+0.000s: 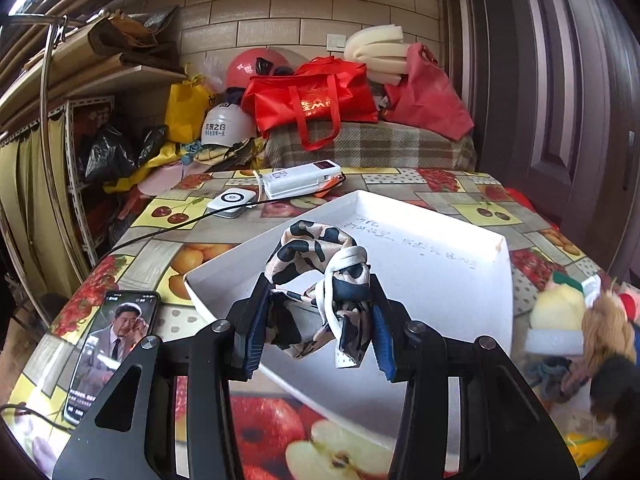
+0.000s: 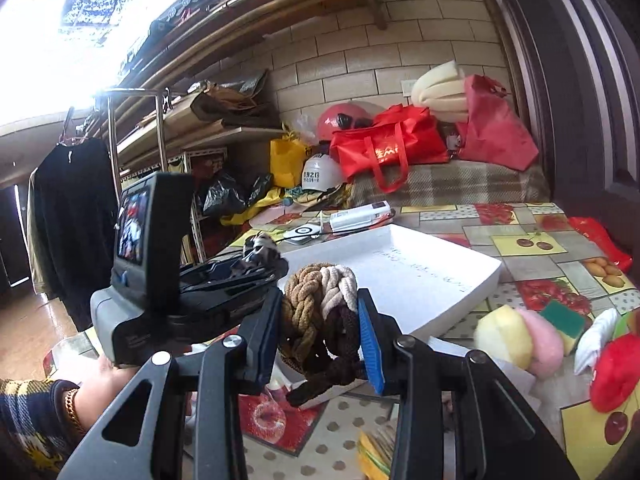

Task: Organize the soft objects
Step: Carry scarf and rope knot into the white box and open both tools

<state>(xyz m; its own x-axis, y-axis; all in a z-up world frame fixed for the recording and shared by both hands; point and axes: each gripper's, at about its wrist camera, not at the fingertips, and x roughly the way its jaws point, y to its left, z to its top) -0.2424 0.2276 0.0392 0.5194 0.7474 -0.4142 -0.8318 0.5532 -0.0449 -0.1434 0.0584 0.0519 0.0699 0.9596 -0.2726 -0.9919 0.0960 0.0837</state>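
Left wrist view is showing the left gripper (image 1: 320, 320) clenching a spotted scarf (image 1: 320, 268) between its blue pads, holding it up over the near corner of the white tray (image 1: 440, 248) that is sitting on the fruit-print counter (image 1: 192, 248). Right wrist view is showing the right gripper (image 2: 320, 336) grasping a braided cord bundle (image 2: 316, 312) (tan, cream and dark brown strands) just short of the tray's near edge, with the left gripper carrying the scarf to its left. Foam pieces (image 2: 520, 340) are lying on the counter to the right of the tray, and a phone (image 1: 112, 348) is resting at the left.
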